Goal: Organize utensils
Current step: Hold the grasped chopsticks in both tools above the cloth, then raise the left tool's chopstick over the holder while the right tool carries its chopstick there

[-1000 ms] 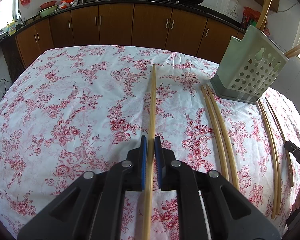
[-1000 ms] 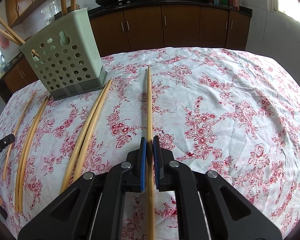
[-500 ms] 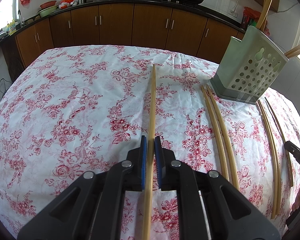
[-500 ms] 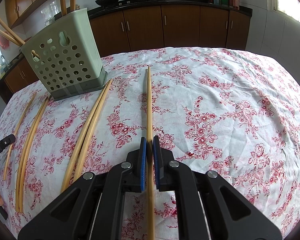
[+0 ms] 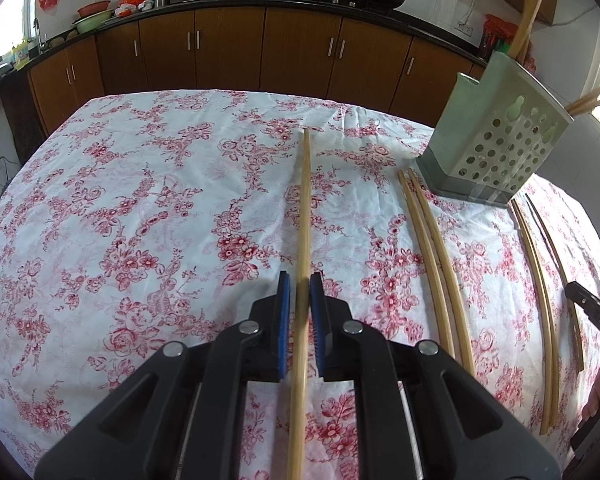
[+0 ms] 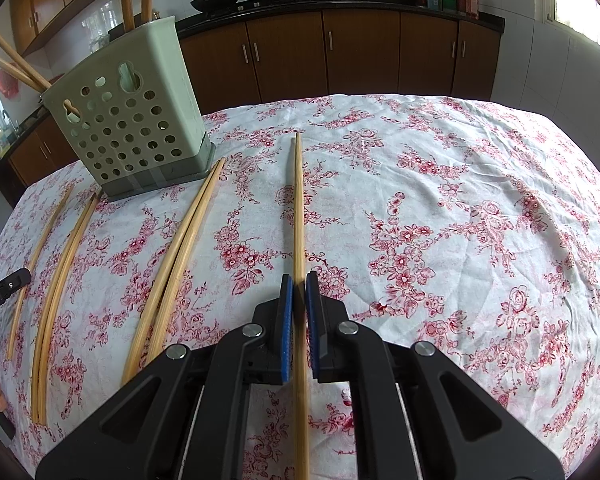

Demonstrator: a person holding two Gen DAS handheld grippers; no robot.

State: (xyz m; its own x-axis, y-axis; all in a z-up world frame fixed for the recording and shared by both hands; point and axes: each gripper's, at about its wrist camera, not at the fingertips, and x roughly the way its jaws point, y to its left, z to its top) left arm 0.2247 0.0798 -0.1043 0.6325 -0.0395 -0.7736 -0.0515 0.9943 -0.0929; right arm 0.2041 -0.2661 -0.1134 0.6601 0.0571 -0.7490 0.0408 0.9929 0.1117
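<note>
While my left gripper (image 5: 299,286) is clamping one bamboo chopstick (image 5: 305,216) between its blue pads, my right gripper (image 6: 299,286) is pinching another chopstick (image 6: 298,208) the same way — both sticks pointing out over the floral tablecloth (image 6: 440,208). The green perforated holder (image 6: 136,120) is standing upright nearby, loose pairs (image 6: 180,256) lying beside it.
</note>
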